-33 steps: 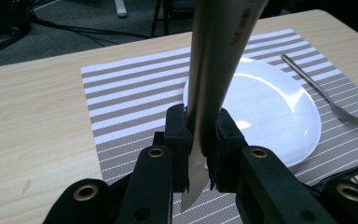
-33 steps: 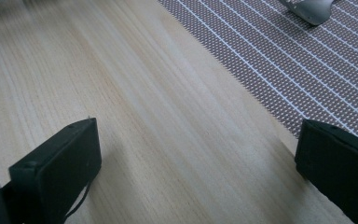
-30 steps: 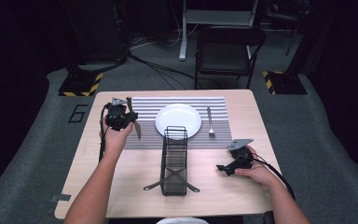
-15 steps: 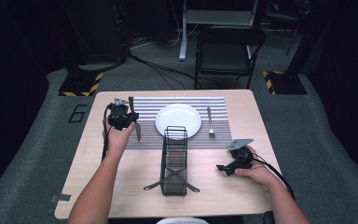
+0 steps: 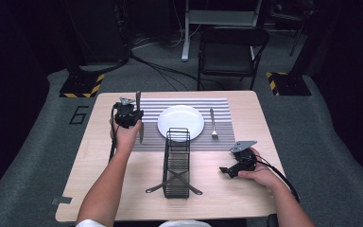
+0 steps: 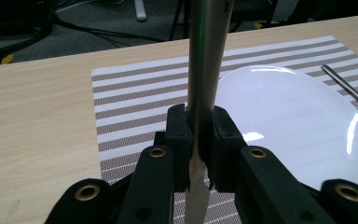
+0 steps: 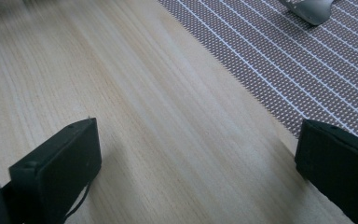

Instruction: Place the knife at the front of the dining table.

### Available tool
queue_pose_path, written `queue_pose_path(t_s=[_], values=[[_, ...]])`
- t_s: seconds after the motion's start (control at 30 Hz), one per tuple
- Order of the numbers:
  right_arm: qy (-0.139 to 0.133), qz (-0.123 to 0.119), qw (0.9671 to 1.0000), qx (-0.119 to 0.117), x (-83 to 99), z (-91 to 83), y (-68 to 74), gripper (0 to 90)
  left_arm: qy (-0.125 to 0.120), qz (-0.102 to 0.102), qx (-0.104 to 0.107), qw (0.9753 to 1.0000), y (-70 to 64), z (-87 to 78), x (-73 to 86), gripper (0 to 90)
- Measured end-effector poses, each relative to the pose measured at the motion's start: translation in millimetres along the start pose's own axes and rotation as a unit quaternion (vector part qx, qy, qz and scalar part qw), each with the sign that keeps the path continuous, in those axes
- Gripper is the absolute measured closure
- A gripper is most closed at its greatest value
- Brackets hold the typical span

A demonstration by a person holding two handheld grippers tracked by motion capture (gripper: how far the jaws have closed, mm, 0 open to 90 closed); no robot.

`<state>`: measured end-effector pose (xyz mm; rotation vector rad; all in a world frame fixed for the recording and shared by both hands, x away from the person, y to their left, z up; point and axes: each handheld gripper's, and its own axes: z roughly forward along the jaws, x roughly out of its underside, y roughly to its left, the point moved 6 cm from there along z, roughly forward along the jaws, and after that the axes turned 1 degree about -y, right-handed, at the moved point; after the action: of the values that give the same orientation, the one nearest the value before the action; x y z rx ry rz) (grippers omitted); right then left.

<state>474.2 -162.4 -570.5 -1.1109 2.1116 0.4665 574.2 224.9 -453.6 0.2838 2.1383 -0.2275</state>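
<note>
My left gripper (image 5: 128, 115) is shut on a silver table knife (image 5: 140, 131) and holds it over the left part of the striped placemat (image 5: 220, 107), just left of the white plate (image 5: 180, 122). In the left gripper view the knife (image 6: 205, 70) runs straight up between the jaws of that gripper (image 6: 199, 128), with the plate (image 6: 279, 116) to its right. A fork (image 5: 213, 124) lies on the mat right of the plate. My right gripper (image 5: 228, 169) rests low at the table's right front, open, with bare wood between its jaws (image 7: 200, 154).
A black wire rack (image 5: 177, 163) stands in the middle front of the wooden table (image 5: 99, 179), between the two hands. The mat's edge (image 7: 279, 70) and a rounded metal handle end (image 7: 310, 10) lie ahead of the right gripper. A chair (image 5: 227, 52) stands beyond the table.
The left gripper has shifted slightly right toward the plate and the knife has turned from a slant to nearly straight along the mat. The right hand has not moved.
</note>
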Motion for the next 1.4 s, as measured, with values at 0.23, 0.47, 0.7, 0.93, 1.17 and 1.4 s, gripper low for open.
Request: queue_pose_path(t_s=[0.23,0.47,0.7,0.93,1.17,1.4], values=[[0.0,0.0,1.0,0.0,0.0,0.0,0.0,0.0,0.001,-0.005,-0.012,0.9999,-0.6,12.3,-2.0,80.7],[0.0,0.0,1.0,0.0,0.0,0.0,-0.1,0.0,-0.003,-0.015,-0.015,0.9998,1.7,19.1,-2.6,80.9],[0.001,0.0,1.0,-0.001,0.0,-0.1,-0.1,0.0,-0.007,-0.033,-0.019,0.9993,7.0,26.8,-3.0,81.0],[0.0,0.0,1.0,-0.001,0.0,0.0,-0.1,0.0,0.0,-0.029,-0.025,0.9993,5.2,37.7,-3.8,81.1],[0.001,-0.001,1.0,-0.003,0.0,-0.1,-0.2,0.0,-0.003,-0.042,-0.027,0.9988,11.2,52.4,-2.0,81.3],[0.002,-0.001,1.0,-0.003,0.0,-0.1,-0.4,0.0,-0.007,-0.074,-0.023,0.997,18.4,62.7,2.7,81.4]])
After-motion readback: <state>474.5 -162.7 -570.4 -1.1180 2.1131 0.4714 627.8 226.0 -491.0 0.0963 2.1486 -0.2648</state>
